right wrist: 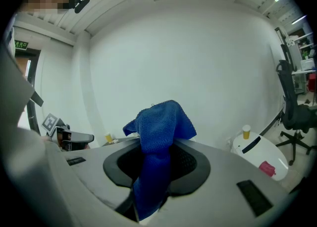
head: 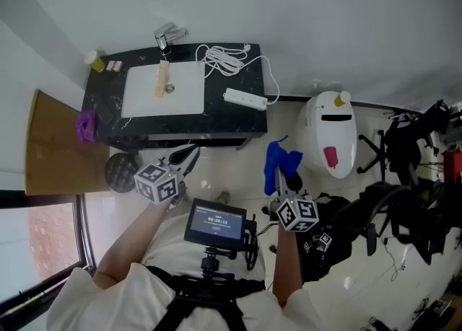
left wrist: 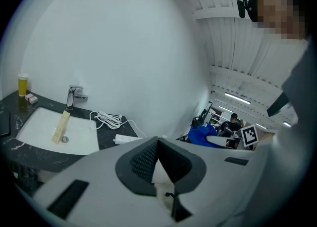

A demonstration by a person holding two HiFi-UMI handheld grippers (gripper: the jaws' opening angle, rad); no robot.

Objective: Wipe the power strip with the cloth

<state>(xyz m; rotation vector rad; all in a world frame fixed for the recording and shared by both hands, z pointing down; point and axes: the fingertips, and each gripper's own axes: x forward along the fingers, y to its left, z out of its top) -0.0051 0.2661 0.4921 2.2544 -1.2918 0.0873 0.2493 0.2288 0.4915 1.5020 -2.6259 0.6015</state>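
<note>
Jaws show first in the head view. Those of the right gripper (head: 286,180) are clamped on a crumpled blue terry cloth (head: 280,162), which stands up beyond their tips. Those of the left gripper (head: 185,156) are pressed together on nothing. Both grippers are well short of the black marble-patterned desk (head: 234,126), so the wiping looks not yet begun. The flat white power strip (head: 245,98) lies on that desk ahead of both pairs of jaws, to the right of the left pair and the left of the right pair. It sits beside the white rectangular basin (head: 162,91), near its coiled white cable (head: 222,58).

From the left gripper view, the jaws meet at their tips with nothing between them. The power strip (left wrist: 126,138) sits beyond and left of those tips, and the cloth (left wrist: 203,134) shows off to their right. This empty gripper is probably free to steady the strip.

From the right gripper view, the jaws pinch the cloth (right wrist: 161,127) low down, leaving a loose fold bunched above the tips. That likely lets slack fabric, not hard plastic, meet the strip. No power strip shows in this view.
</note>
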